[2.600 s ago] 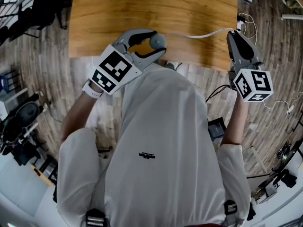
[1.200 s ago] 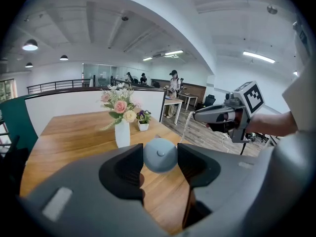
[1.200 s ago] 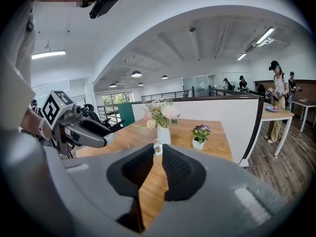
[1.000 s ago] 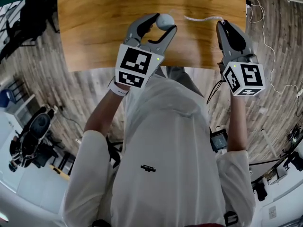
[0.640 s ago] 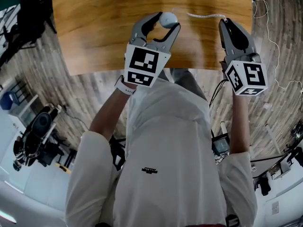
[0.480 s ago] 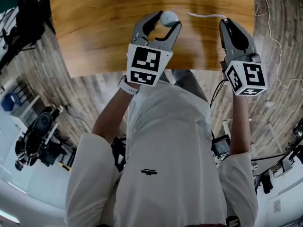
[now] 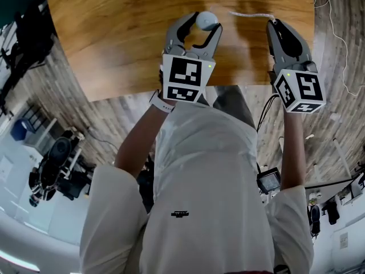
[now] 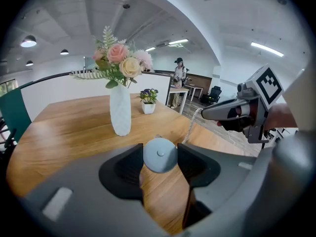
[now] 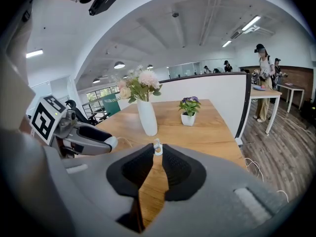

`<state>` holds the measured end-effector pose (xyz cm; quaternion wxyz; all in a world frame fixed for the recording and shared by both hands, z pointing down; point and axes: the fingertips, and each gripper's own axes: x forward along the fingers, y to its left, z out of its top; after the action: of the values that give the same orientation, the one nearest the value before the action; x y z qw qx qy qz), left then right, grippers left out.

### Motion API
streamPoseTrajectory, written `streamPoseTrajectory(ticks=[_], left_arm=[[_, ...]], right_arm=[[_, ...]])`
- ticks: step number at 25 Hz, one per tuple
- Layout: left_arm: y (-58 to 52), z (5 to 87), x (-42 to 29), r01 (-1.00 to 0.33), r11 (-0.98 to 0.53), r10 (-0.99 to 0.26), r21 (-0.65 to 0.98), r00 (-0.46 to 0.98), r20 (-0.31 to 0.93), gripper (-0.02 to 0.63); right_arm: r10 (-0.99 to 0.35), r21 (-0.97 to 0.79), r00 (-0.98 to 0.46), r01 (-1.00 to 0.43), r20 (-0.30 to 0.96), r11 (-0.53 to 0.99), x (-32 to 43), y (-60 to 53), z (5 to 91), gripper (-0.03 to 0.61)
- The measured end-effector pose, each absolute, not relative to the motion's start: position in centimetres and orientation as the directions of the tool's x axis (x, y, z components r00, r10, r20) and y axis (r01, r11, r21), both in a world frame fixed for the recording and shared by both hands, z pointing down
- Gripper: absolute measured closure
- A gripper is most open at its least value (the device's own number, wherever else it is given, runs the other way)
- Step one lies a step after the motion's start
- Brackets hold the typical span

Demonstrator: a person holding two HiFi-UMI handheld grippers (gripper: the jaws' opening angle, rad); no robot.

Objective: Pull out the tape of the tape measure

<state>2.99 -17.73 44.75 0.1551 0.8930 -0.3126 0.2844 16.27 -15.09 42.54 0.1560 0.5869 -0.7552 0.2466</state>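
Note:
My left gripper is shut on a small round grey tape measure, held above the wooden table. In the left gripper view the tape measure sits clamped between the two dark pads. A thin white tape runs from it rightward to my right gripper, which is shut on the tape's small end tab. Seen from the left gripper view, the tape rises to the right gripper. The right gripper view shows the left gripper at the left.
A white vase of flowers and a small potted plant stand on the table beyond the grippers; they appear again as the vase and the plant. The table's near edge lies under the wrists. People stand far back.
Both grippers have moved farther forward over the table, and they stand a little closer together than 2.6 s ago. Both grips are unchanged.

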Motion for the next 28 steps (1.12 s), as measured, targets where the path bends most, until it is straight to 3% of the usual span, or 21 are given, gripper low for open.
streamPoseTrajectory(ticks=[28], left_arm=[[-16.6, 55.2, 4.8, -0.625, -0.778, -0.394, 0.068, 0.569, 0.722, 0.376]], right_arm=[[-0.744, -0.238, -0.175, -0.971, 0.645, 0.021, 18.2, -12.9, 52.9, 0.517]])
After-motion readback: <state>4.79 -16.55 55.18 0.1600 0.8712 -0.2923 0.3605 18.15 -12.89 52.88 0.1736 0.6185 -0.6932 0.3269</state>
